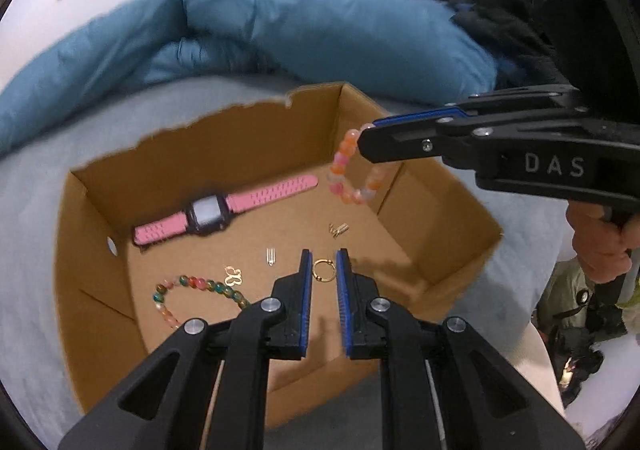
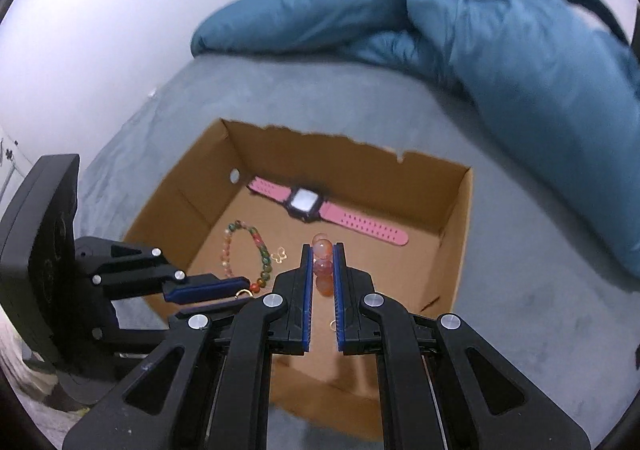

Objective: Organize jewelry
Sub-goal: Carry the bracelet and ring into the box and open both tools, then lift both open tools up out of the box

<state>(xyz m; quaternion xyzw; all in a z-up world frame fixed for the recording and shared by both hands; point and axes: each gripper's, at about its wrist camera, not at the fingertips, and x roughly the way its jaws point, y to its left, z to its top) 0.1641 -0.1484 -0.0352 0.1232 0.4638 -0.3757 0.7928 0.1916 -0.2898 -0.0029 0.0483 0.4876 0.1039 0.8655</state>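
Right gripper (image 2: 322,250) pinches the orange bracelet (image 1: 352,173), dangling it over the box (image 1: 92,290) for dropping in; left gripper (image 1: 324,256) pinches a gold ring (image 1: 323,270) for the same reason.

Pink watch (image 1: 224,211), brown cardboard box (image 1: 240,145), orange-pink bead bracelet (image 1: 352,173), teal duvet (image 1: 280,17)

grey bed (image 2: 500,250) carries cardboard box (image 2: 456,217), blue duvet (image 2: 500,29)

Both wrist views angle down, close — sharing the cardboard box (image 1: 224,137).
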